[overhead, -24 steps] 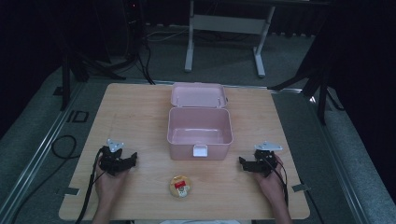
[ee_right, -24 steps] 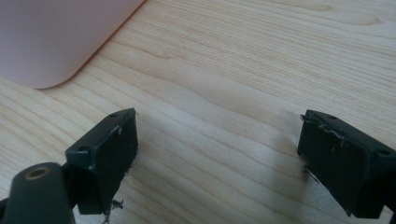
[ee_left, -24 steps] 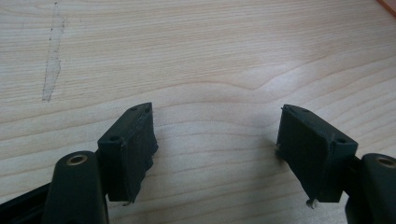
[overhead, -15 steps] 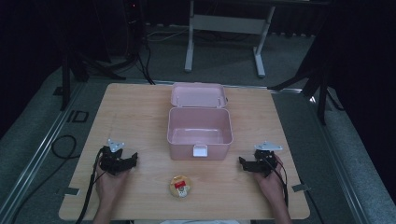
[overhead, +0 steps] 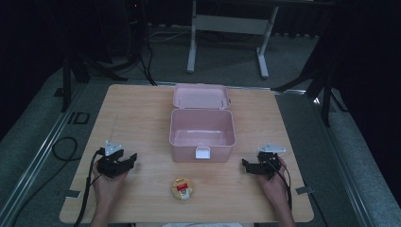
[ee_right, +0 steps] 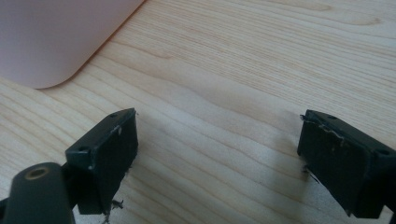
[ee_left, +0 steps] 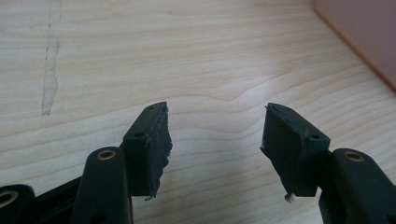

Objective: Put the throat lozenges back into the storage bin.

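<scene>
Both grippers [overhead: 132, 158] [overhead: 246, 164] spread, empty, on pale wooden table [overhead: 142, 109]; dark room.

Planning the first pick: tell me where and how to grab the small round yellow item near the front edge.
Grip the round yellow item across its rim, from straight above. It lies flat on the table, so only its edges offer purchase. Both sides are clear of the pink box.

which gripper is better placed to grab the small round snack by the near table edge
Roughly even, slight edge to the left gripper: its open jaws point toward the small round yellow-and-red snack, a bit nearer than the right gripper, also open. Both rest empty on the table.
</scene>
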Demonstrator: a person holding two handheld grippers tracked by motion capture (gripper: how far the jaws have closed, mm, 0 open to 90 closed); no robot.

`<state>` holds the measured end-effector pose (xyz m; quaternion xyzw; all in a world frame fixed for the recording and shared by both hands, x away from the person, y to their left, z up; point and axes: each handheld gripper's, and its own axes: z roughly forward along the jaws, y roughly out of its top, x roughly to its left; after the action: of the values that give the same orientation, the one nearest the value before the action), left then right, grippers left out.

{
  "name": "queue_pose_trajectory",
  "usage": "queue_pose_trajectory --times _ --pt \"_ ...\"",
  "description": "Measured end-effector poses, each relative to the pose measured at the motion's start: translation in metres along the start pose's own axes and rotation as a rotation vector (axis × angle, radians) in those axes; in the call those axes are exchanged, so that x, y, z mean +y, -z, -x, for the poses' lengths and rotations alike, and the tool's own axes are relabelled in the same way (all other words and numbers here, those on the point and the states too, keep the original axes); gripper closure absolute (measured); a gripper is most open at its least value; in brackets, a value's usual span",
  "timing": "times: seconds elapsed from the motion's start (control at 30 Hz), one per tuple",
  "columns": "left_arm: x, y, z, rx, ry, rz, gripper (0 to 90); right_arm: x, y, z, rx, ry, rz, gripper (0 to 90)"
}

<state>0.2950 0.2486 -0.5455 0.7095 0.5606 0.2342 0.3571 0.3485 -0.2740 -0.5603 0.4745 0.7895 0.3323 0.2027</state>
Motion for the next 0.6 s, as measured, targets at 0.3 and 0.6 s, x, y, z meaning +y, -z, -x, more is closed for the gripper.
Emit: queue_pose_trajectory --times 0.3,0.6 --pt "0.013 0.022 0.002 -0.047 -0.061 0.033 41.5 0.000 0.000 0.000 0.000 0.000 0.000 11.9" --pt "0.030 0.042 0.019 -0.106 -0.189 0.046 40.9 0.000 0.000 0.000 -0.001 0.000 0.000 11.9"
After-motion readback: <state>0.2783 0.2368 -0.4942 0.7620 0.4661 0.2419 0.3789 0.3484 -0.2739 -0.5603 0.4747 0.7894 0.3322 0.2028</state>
